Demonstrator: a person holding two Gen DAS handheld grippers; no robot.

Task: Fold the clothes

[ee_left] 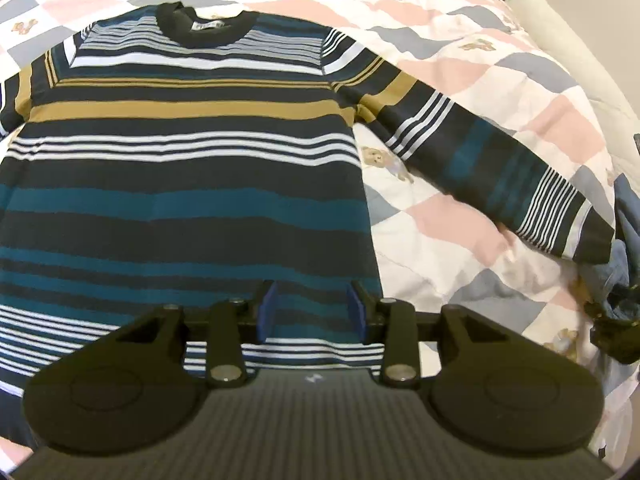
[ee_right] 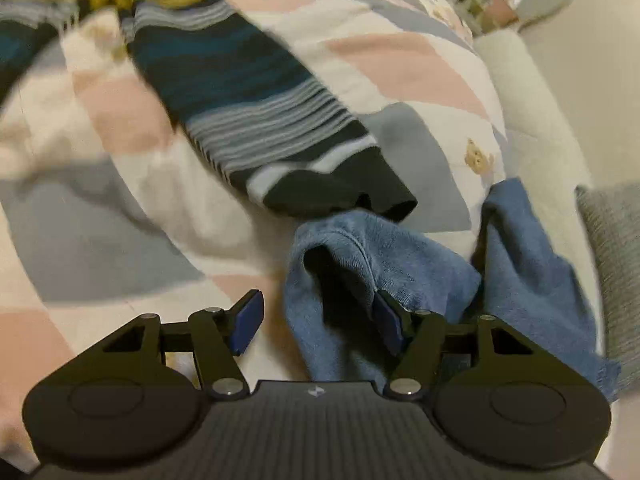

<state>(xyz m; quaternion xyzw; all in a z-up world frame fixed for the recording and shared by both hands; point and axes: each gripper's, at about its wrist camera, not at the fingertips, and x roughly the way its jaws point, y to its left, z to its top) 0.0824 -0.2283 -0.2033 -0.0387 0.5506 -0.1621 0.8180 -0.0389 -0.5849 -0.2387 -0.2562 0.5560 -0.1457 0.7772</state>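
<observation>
A striped sweater (ee_left: 180,152) in navy, teal, tan and white lies flat on the patchwork quilt (ee_left: 460,208), collar away from me. Its right sleeve (ee_left: 500,176) stretches out to the right. My left gripper (ee_left: 312,312) is open and empty, hovering over the sweater's lower hem. In the right wrist view the sleeve's cuff (ee_right: 340,192) lies ahead of my right gripper (ee_right: 316,324), which is open. A crumpled blue cloth (ee_right: 400,272) lies between and over its jaws, against the right pad; no grip shows.
The quilt (ee_right: 120,208) covers a bed. The blue cloth also shows at the right edge of the left wrist view (ee_left: 624,240). A grey knitted item (ee_right: 612,248) lies at the far right. A cream bed edge (ee_left: 560,40) runs along the right.
</observation>
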